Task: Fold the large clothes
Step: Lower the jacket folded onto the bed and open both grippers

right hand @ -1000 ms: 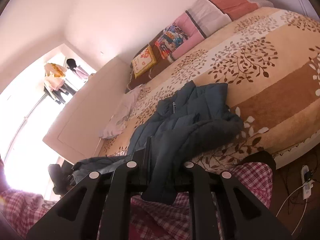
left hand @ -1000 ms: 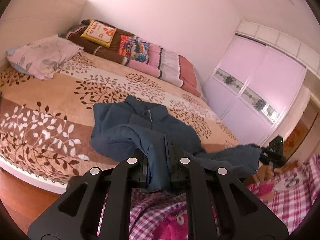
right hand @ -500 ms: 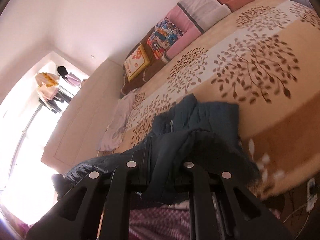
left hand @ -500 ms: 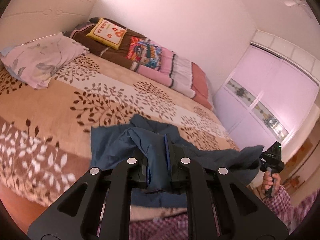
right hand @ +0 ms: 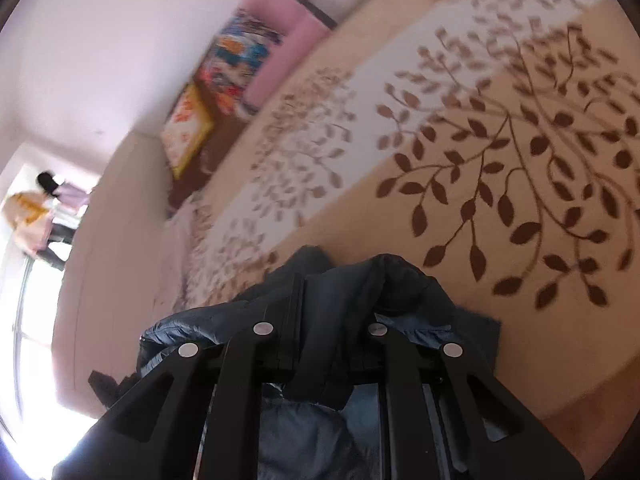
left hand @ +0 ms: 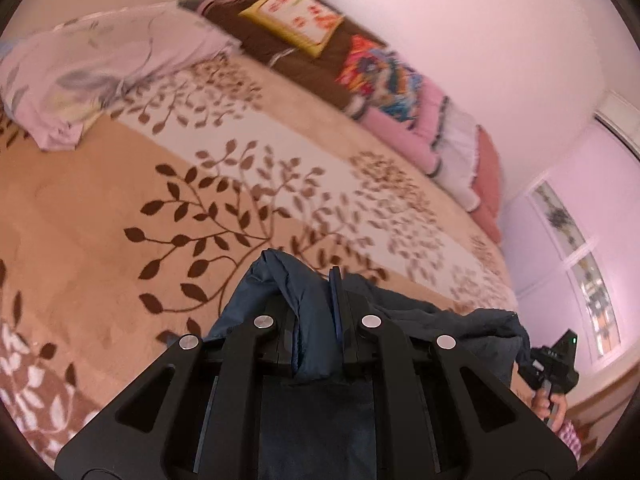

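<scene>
While the blur smears the far end of the room, the left gripper point(left hand: 316, 320) sits clamped on a fold of the dark blue jacket point(left hand: 308, 300), its jaws drawn narrow with the cloth bunched up between them and a blue edge poking out past the tips. Jacket fabric drapes back under the fingers and stretches off to the right, low over the near part of the bed point(left hand: 100, 220). Far left on the bed lies a pale floral pillow point(left hand: 100, 60); along the far wall runs a striped folded quilt point(left hand: 452, 136) with a yellow cushion point(left hand: 296, 20) and a bright patterned cushion point(left hand: 384, 72) on top. Over at the right edge, a hand point(left hand: 550, 404) grips the handle of the other tool, jacket cloth reaching toward it, with wardrobe doors point(left hand: 576, 248) behind.

Now the right wrist view: a bright window point(right hand: 28, 320) at left with clothes point(right hand: 36, 216) hanging beside it, then the cushions against the wall. The right gripper point(right hand: 332, 316) is pinched narrow on a thick ridge of the same jacket, cloth humped over its fingers and spilling down both sides. Leaf-patterned bedspread fills everything to the right.
</scene>
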A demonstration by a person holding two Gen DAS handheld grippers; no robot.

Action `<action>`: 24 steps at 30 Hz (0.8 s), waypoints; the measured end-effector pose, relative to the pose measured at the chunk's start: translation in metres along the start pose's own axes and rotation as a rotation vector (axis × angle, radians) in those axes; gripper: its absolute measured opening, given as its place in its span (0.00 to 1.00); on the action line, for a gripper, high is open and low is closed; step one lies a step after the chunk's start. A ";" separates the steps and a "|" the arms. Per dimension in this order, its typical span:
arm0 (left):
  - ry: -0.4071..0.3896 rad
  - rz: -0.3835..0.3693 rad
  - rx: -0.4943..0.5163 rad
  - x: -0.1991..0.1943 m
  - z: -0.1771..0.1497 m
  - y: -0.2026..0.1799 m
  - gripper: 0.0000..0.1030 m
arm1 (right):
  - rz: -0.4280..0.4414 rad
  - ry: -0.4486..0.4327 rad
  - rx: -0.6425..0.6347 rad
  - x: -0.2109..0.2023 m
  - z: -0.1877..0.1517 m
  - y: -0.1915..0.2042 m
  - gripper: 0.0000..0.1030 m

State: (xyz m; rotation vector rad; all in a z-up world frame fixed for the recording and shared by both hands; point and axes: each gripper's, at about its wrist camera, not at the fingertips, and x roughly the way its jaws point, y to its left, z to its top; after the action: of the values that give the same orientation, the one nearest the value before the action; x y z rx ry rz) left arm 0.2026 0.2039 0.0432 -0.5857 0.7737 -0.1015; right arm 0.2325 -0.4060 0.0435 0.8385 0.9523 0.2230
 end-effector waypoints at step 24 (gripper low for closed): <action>-0.037 0.053 -0.124 0.047 0.009 0.013 0.81 | 0.020 0.020 0.083 0.054 0.029 -0.022 0.81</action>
State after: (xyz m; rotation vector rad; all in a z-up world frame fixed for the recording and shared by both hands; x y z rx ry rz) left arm 0.2410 0.2055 0.0118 -0.6822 0.7632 0.0066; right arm 0.2829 -0.4083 0.0025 0.9238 0.9780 0.2107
